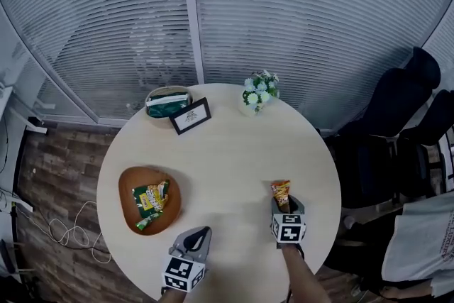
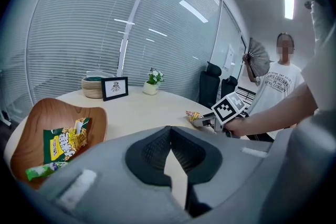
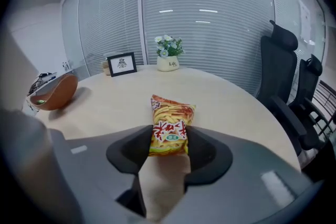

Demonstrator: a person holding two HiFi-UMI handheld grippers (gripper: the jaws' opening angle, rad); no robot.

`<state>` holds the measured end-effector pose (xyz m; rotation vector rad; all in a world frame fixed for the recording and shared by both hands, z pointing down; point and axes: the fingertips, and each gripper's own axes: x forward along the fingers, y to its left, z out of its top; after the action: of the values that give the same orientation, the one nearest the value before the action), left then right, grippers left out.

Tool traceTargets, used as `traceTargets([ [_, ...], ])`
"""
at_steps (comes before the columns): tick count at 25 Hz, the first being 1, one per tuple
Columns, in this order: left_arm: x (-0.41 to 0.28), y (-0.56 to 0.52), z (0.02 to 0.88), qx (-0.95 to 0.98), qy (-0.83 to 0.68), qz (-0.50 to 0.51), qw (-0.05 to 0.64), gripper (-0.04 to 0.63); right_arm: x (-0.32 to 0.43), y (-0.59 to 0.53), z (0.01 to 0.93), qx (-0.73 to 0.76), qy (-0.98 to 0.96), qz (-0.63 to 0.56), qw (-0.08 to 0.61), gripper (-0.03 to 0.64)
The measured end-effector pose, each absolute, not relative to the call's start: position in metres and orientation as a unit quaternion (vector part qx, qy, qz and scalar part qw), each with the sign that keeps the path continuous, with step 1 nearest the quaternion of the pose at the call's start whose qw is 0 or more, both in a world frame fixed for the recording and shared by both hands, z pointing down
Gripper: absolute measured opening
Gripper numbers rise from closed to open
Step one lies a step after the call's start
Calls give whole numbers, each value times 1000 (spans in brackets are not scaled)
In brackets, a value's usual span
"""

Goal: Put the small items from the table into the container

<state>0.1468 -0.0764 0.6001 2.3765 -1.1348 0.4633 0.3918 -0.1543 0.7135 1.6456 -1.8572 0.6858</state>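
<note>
Round table (image 1: 227, 145) | wooden bowl (image 1: 125, 184) holds green packets (image 1: 151, 196); orange packet (image 3: 169, 131) right of bowl, outstanding | right gripper (image 1: 286, 204) apparently pinching it; left gripper (image 2: 169, 134) closed, empty

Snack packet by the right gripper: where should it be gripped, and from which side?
Grip the snack packet across its narrow width at the near end, coming in low from the person's side. It lies flat on the table, long axis pointing away, so both long edges face the fingers of the right gripper, which sit against them.
</note>
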Motion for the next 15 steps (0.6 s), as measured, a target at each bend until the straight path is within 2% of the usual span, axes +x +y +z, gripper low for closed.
traceTargets([
  [6, 124, -74, 582, 874, -406, 148, 223, -3, 333, -140, 675, 585, -730, 228, 271, 186],
  [15, 29, -72, 570, 864, -434, 135, 216, -3, 146, -128, 634, 502, -805, 204, 242, 184],
])
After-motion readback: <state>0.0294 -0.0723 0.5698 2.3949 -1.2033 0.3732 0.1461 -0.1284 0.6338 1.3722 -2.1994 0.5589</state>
